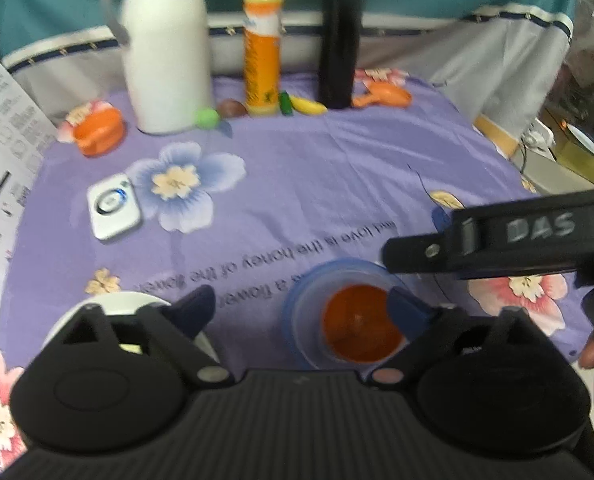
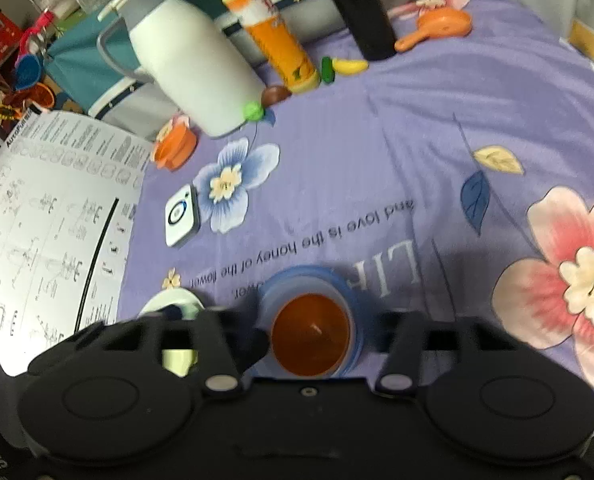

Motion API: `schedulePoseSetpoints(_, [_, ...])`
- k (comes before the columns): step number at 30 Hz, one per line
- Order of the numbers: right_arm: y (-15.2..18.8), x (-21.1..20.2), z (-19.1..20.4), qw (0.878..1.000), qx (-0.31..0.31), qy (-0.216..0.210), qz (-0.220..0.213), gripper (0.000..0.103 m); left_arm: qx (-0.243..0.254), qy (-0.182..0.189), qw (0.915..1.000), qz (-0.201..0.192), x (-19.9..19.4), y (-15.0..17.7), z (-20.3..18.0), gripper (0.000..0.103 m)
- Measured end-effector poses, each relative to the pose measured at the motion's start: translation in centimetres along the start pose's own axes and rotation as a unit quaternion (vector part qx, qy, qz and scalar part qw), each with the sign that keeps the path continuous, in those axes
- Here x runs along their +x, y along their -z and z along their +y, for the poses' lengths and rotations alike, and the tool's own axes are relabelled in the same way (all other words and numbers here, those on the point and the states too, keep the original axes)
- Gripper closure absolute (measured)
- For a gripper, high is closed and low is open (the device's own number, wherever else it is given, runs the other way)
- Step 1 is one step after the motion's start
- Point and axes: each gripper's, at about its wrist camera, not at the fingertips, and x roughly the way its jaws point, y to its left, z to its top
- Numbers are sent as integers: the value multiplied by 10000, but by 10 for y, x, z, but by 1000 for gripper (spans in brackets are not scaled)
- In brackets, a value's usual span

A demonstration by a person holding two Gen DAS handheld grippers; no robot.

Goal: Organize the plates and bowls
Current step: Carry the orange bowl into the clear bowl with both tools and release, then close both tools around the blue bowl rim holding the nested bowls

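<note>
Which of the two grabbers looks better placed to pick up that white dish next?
Probably the left. In its own view its open gripper has one finger right over the white dish. The right gripper, also open, straddles the orange bowl nested in the blue bowl.

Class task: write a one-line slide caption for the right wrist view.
Open right gripper above an orange bowl nested in a blue bowl on a floral cloth.

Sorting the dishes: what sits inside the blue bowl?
An orange bowl nests inside the blue bowl. It covers the blue bowl's bottom, so anything beneath it is hidden.
</note>
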Motion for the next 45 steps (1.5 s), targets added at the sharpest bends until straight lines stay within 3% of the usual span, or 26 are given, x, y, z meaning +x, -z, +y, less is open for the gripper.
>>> schedulePoseSetpoints(4, [-1,-7,0,9999,-78,82,-97,10,-67,-58,10000,-3,-4,4,8,1])
schedulePoseSetpoints(10, [10,-11,-7,9999,44,115,-81,1,-194,-85,9997,77,-6,17,18,0])
schedulePoseSetpoints(21, [32,-10,-6,9996,-57,265,-1,0,-271,-48,9995,131,-3,30,21,0])
schedulePoseSetpoints(41, [29,11,-20,9980,-64,626,-2,0,-498,155,9981,330,30,33,26,0])
schedulePoseSetpoints(45, [29,16,-20,9977,-106,675,40,9,-441,200,9980,396,38,33,22,0])
